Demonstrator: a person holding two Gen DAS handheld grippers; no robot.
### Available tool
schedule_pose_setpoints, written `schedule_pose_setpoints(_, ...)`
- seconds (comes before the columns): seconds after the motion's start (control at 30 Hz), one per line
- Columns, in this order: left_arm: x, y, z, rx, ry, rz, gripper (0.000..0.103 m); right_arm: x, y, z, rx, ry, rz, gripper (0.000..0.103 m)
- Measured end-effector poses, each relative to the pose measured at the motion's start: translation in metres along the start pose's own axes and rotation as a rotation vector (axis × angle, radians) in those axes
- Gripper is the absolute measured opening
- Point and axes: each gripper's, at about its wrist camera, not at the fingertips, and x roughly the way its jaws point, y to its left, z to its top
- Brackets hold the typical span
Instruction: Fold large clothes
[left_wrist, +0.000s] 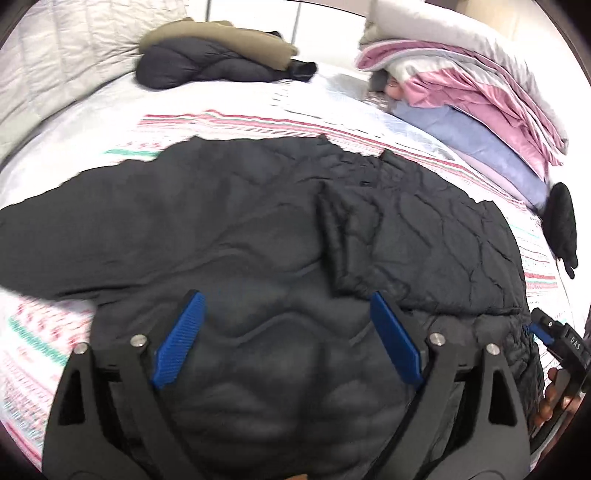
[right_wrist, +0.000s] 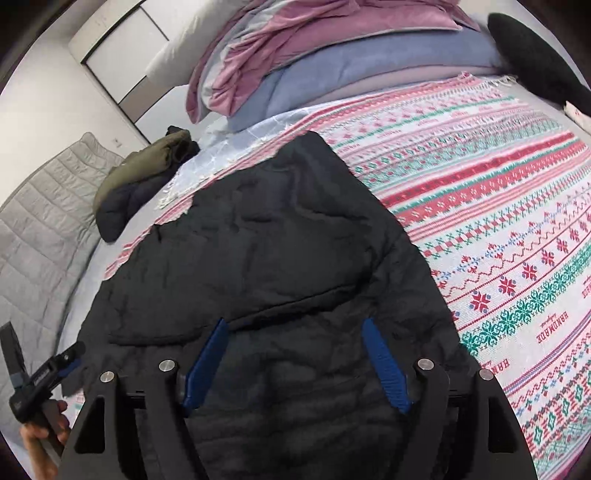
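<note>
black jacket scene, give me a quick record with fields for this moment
garment: black jacket, quilted, spread on the bed
sleeve: right one folded across its body, left one out flat
surface: patterned blanket
left claw: open, above the jacket
right claw: open, above the jacket
far side: dark and olive coats in a heap
by the pillows: stacked bedding

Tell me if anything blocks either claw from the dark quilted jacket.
Nothing visible does. The dark quilted jacket lies spread on the patterned bedspread, directly under the open left claw and open right claw. The folded olive and navy coats sit well beyond it.
</note>
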Motion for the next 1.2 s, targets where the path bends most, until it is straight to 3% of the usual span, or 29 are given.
schedule_pose_setpoints(0.23,-0.018,0.054,-0.009,-0.062,0.060,0.057,0.098,-0.010,0.028,-0.004,-0.085,-0.005,-0.026,0.081)
schedule_pose_setpoints(0.77,-0.014,0.249,-0.036,-0.355,0.088,0.248,0.098,-0.001,0.061,-0.015,-0.156,0.023,-0.039,0.082)
schedule_pose_setpoints(1.0,0.000,0.315,-0.045,-0.536,0.026,0.219,0.098,0.008,0.068,-0.021,-0.170,0.051,-0.040,0.082)
schedule_pose_setpoints(1.2,0.004,0.334,-0.039,-0.594,-0.075,0.153,0.098,0.022,0.077,-0.028,-0.191,0.088,-0.054,0.082)
